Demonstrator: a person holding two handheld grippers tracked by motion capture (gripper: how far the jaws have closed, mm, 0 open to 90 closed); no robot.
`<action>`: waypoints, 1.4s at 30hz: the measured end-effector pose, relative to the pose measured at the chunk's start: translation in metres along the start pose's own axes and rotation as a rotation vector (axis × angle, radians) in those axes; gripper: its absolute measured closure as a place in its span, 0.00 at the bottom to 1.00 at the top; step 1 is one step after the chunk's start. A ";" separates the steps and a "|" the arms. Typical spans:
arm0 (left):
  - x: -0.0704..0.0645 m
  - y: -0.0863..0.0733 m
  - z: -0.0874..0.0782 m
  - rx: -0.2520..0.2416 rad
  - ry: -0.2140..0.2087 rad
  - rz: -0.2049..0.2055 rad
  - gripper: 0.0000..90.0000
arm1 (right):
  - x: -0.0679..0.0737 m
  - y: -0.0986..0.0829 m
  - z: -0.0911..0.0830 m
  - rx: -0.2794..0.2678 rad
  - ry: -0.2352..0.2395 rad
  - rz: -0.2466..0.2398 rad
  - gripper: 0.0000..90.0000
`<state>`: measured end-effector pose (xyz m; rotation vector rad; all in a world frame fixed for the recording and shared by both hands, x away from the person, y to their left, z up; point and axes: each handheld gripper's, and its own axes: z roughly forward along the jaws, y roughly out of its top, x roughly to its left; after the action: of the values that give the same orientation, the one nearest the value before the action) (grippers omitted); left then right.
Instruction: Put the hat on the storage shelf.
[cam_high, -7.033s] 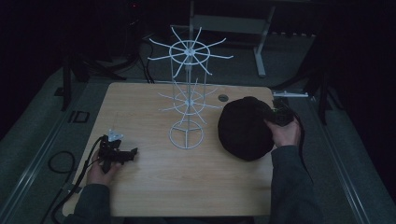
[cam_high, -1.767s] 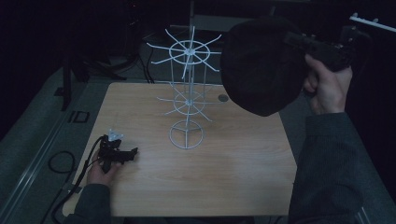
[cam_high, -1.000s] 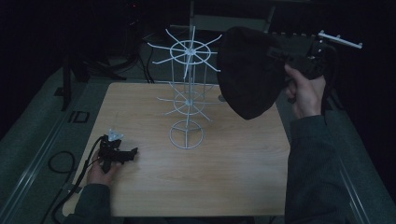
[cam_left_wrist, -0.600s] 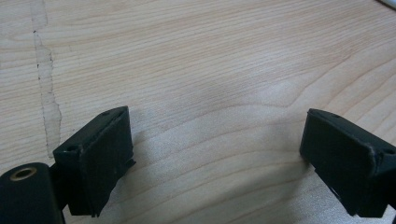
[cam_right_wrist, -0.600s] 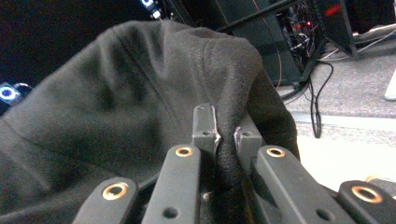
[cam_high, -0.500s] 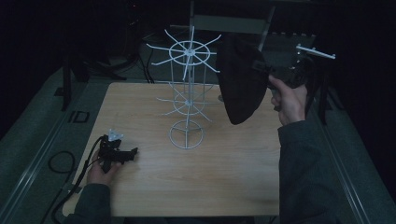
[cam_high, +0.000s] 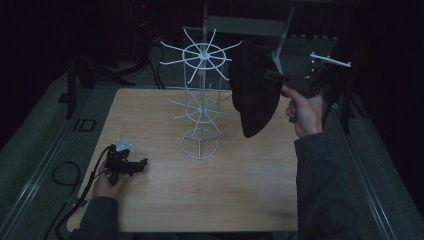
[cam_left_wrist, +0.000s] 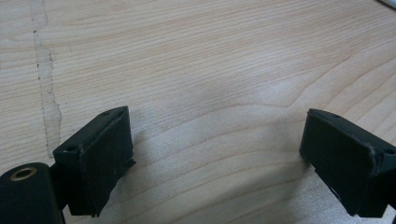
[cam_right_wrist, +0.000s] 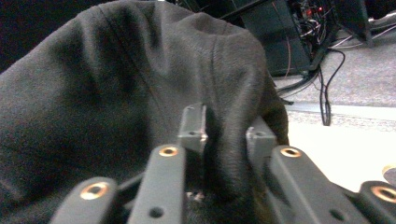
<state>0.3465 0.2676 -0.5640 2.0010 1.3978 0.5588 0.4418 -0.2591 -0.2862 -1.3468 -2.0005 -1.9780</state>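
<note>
Black fabric hat (cam_high: 256, 92) held in air beside white wire rack (cam_high: 201, 105), over table (cam_high: 240, 170) | right gripper (cam_right_wrist: 226, 135) jaws pinching hat fabric | left gripper (cam_left_wrist: 215, 154) spread wide, resting on table

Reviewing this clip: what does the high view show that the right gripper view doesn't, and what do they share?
High view alone: the white wire rack standing on the wooden table, and the left gripper resting open on the tabletop near the left hand. Right gripper view alone: a close look at a fold of fabric pinched between the jaws, plus cables on the floor behind. Both share the black hat held by the right gripper.
</note>
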 end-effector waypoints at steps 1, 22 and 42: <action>0.000 0.000 0.000 0.001 0.000 0.000 0.11 | 0.000 0.000 0.000 0.003 0.000 -0.002 0.76; 0.000 0.000 0.000 -0.001 0.001 -0.001 0.11 | 0.005 0.002 -0.016 -0.023 0.004 -0.035 0.46; 0.000 0.000 0.000 -0.001 0.002 0.000 0.11 | -0.023 -0.007 -0.046 -0.075 -0.058 -0.007 0.48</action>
<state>0.3465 0.2675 -0.5640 2.0003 1.3983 0.5617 0.4275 -0.3078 -0.2961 -1.4306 -1.9757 -2.0604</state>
